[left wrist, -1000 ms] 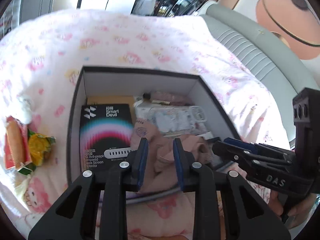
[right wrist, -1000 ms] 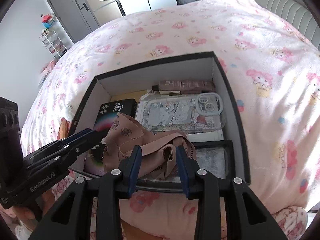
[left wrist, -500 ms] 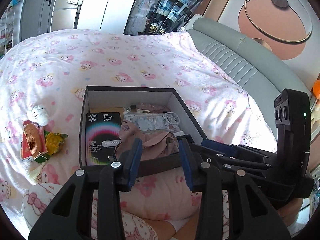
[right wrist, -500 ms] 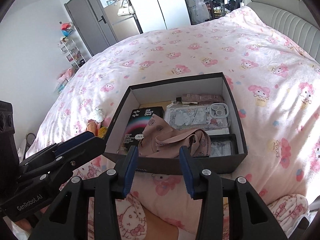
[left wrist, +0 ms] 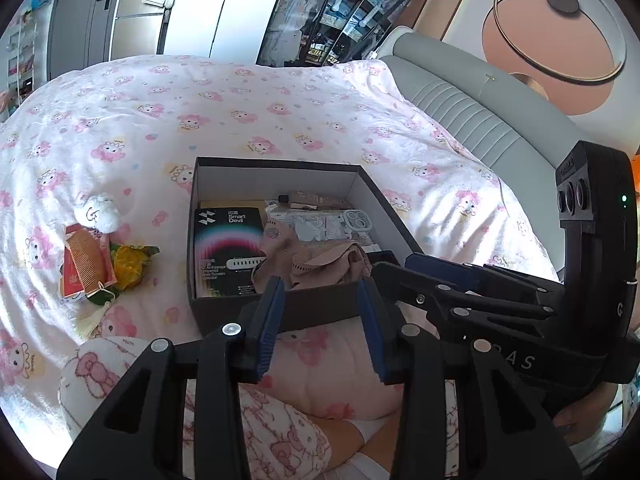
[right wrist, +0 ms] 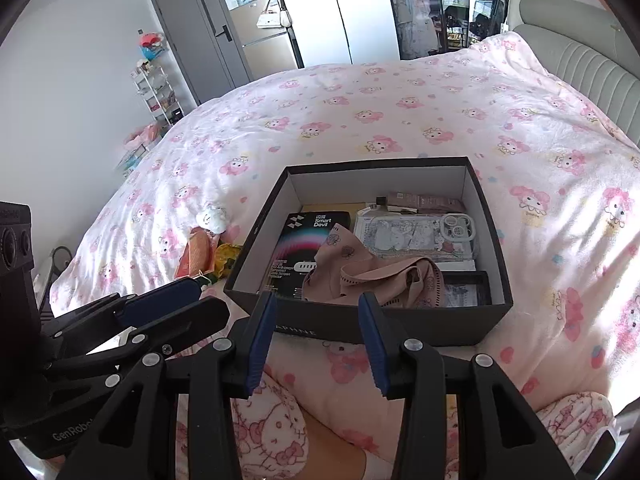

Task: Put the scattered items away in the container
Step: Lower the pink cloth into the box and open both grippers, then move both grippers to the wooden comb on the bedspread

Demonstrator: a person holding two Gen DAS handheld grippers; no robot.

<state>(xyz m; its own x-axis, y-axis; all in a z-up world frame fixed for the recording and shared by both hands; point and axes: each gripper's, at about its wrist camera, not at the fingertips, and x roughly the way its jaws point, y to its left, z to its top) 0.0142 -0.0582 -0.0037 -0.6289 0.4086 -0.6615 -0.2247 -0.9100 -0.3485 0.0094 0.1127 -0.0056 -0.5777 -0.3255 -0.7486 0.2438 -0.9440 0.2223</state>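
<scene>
A black box (left wrist: 276,178) (right wrist: 492,240) stands on the bed. In it lie a pink cloth (left wrist: 320,260) (right wrist: 372,270), a black Smart Devil pack (left wrist: 228,240) (right wrist: 308,244), a clear phone case (right wrist: 416,236) and a brown tube (right wrist: 424,201). Left of the box on the blanket lie a small white plush (left wrist: 98,208) (right wrist: 212,216), an orange comb pack (left wrist: 86,260) (right wrist: 196,254) and a yellow wrapper (left wrist: 128,266) (right wrist: 226,258). My left gripper (left wrist: 322,304) (right wrist: 176,308) and right gripper (right wrist: 316,320) (left wrist: 404,264) are open and empty, held back before the box's near wall.
The pink patterned blanket (right wrist: 400,100) covers the whole bed. A grey padded headboard (left wrist: 480,120) runs along the right. The person's lap in pink pyjamas (left wrist: 280,432) is just below the grippers. A shelf rack (right wrist: 158,92) and a grey door stand at the far left.
Both grippers have pulled back and up from inside the box to outside its near wall. The pink cloth stays in the box, released.
</scene>
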